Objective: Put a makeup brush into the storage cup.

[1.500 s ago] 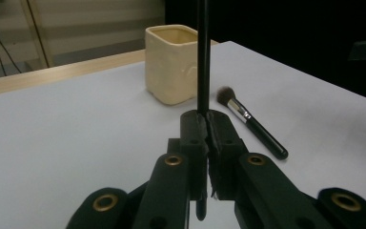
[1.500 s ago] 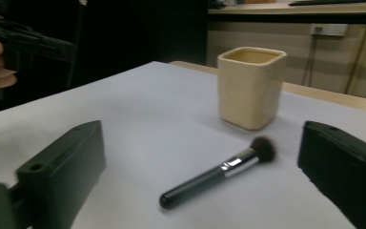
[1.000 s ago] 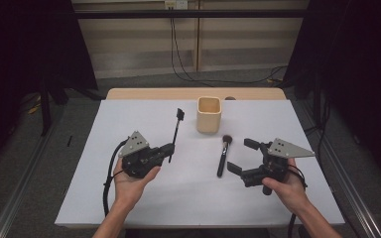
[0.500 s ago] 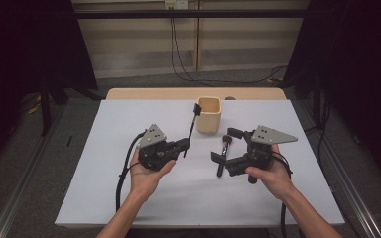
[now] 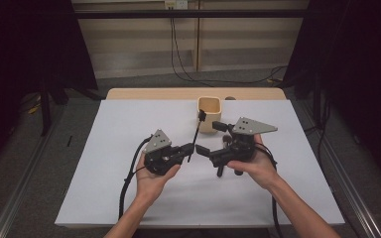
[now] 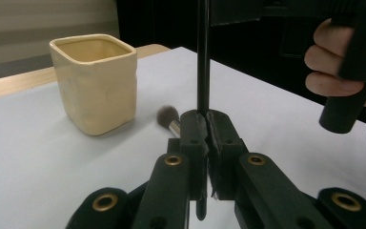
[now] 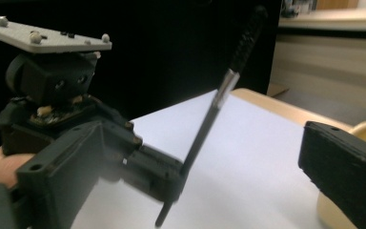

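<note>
Nearest, two forearms over the white table (image 5: 104, 163). Left gripper (image 5: 187, 150) pressed shut on the thin black brush (image 5: 197, 133), handle pinched low between the pads, shaft slanting up with the head near the cup's rim. Right gripper (image 5: 207, 137) just beside it, jaws spread wide, nothing between them. Farther back, the cream square cup (image 5: 210, 113) upright, a fluffy makeup brush (image 6: 167, 118) lying on the table near its foot.
</note>
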The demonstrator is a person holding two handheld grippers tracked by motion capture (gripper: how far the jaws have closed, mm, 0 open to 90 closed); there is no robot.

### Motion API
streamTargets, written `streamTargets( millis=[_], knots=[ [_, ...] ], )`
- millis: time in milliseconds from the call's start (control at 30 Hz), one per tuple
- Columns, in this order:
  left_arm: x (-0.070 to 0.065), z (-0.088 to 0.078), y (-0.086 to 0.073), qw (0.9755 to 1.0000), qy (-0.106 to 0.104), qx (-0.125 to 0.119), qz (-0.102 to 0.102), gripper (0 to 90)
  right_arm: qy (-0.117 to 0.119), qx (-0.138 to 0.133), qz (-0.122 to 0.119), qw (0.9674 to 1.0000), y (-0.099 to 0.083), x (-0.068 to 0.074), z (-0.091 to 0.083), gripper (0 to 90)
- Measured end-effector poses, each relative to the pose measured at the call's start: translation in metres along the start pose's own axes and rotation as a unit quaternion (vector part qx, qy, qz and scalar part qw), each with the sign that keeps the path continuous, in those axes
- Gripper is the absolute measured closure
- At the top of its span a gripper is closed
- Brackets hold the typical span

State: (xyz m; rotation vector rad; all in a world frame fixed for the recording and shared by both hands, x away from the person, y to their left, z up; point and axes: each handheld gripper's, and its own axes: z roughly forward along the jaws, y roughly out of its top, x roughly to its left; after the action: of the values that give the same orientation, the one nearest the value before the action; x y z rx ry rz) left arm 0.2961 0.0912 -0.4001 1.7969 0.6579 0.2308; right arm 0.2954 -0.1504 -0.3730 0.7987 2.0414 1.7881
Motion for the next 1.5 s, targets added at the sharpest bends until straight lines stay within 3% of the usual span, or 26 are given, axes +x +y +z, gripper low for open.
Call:
streamTargets(
  millis=[267,333,467,533,800,933,1200,1500],
  knots=[
    [-0.001,0.000,-0.001,1.0000,-0.001,-0.001,0.001,86.2,0.001,0.014,0.003,0.9999,-0.004,-0.006,0.014,3.5],
    [-0.001,0.001,-0.001,1.0000,-0.003,0.004,0.003,86.2,0.004,0.015,0.014,0.9998,-0.005,-0.007,0.015,5.5],
    [-0.004,0.004,-0.003,0.9999,-0.007,0.009,0.008,86.2,-0.003,0.015,0.012,0.9998,-0.009,-0.005,0.017,15.1],
    [-0.004,0.005,-0.003,0.9999,-0.009,0.009,0.010,86.2,-0.004,0.013,0.015,0.9998,-0.009,-0.005,0.017,23.9],
    [-0.004,0.009,-0.006,0.9997,-0.014,0.021,0.009,86.2,0.006,0.003,0.036,0.9993,-0.007,-0.014,0.010,53.8],
    [-0.003,0.010,-0.007,0.9997,-0.015,0.020,0.007,86.2,0.008,0.009,0.041,0.9991,-0.007,-0.015,0.009,63.9],
    [-0.003,0.011,-0.008,0.9996,-0.016,0.022,0.011,86.2,0.014,0.011,0.052,0.9985,-0.006,-0.016,0.007,80.1],
    [-0.005,0.014,-0.010,0.9994,-0.007,0.026,0.020,86.1,0.032,0.015,0.063,0.9974,-0.006,-0.017,0.007,84.3]
  ],
)
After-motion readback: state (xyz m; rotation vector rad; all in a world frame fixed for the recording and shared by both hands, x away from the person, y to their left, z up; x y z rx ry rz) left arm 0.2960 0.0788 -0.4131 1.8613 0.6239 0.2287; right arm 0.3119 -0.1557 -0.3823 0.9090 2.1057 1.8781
